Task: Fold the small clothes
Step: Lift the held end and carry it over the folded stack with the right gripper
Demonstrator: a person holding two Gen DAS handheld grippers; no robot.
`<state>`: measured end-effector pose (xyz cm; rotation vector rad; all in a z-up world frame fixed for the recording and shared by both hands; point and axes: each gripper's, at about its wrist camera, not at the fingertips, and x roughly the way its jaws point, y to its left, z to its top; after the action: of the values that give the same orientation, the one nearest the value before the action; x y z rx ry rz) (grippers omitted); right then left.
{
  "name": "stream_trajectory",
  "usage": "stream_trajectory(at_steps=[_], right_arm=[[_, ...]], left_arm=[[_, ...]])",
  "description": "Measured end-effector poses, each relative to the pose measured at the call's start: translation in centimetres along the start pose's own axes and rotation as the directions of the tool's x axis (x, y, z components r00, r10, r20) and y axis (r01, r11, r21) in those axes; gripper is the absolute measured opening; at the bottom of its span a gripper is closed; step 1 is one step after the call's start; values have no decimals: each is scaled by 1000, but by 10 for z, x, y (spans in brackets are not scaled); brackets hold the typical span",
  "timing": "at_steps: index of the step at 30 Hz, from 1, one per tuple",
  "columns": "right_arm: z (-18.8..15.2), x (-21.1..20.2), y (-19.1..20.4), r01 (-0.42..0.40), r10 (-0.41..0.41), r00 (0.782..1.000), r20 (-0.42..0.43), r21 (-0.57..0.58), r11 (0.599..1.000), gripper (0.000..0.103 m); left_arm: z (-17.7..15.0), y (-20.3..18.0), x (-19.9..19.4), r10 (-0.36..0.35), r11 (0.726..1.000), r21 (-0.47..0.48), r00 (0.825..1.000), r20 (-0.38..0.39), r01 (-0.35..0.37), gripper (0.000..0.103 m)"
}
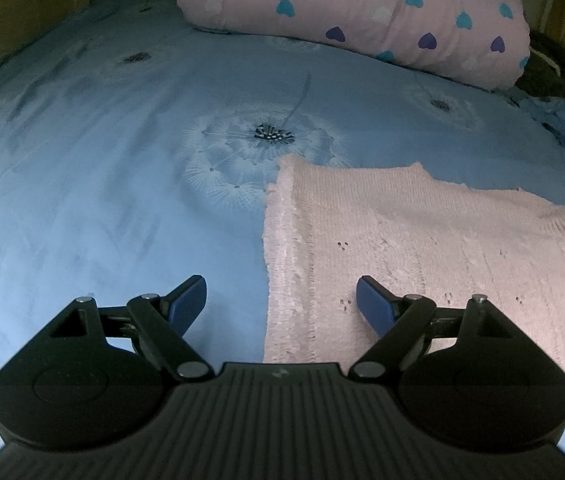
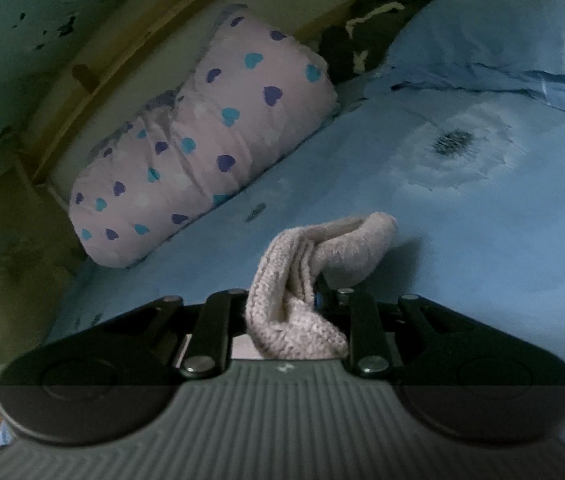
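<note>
Blue dandelion-print bedsheet [image 1: 122, 160] — pink heart-patterned quilt roll [image 1: 362, 12] lying on it.

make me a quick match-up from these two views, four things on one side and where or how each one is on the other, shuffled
Things:
1. left tool
2. right tool
3. pink sweater
4. heart-print quilt

States:
A. rolled up at the far edge of the bed
B. lying flat on the blue bedsheet
C. open, holding nothing
D. shut on a bunch of pink knit

Pairs: 1-C, 2-D, 3-B, 4-A
</note>
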<state>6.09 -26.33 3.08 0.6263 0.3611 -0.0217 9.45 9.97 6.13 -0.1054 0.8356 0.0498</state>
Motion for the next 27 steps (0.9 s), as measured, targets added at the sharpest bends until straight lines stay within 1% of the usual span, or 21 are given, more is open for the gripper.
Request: stream_trajectory(at_steps=[5, 13, 22, 27], right_arm=[[0, 0, 32, -16, 16, 1000, -3, -61, 998, 24], [-10, 7, 87, -34, 31, 999, -22, -152, 988, 24], [-35, 22, 146, -68, 53, 996, -74, -217, 974, 24], [-52, 31, 167, -86, 58, 991, -120, -243, 966, 24]], left_arm=[[0, 7, -3, -3, 1000, -19, 1000, -2, 3, 86], [1, 17, -8, -22, 999, -35, 1000, -10, 22, 86], [-2, 22, -13, -35, 999, -35, 999, -9, 34, 86], [-4, 24, -17, -24, 999, -26, 1000, -2, 24, 86]])
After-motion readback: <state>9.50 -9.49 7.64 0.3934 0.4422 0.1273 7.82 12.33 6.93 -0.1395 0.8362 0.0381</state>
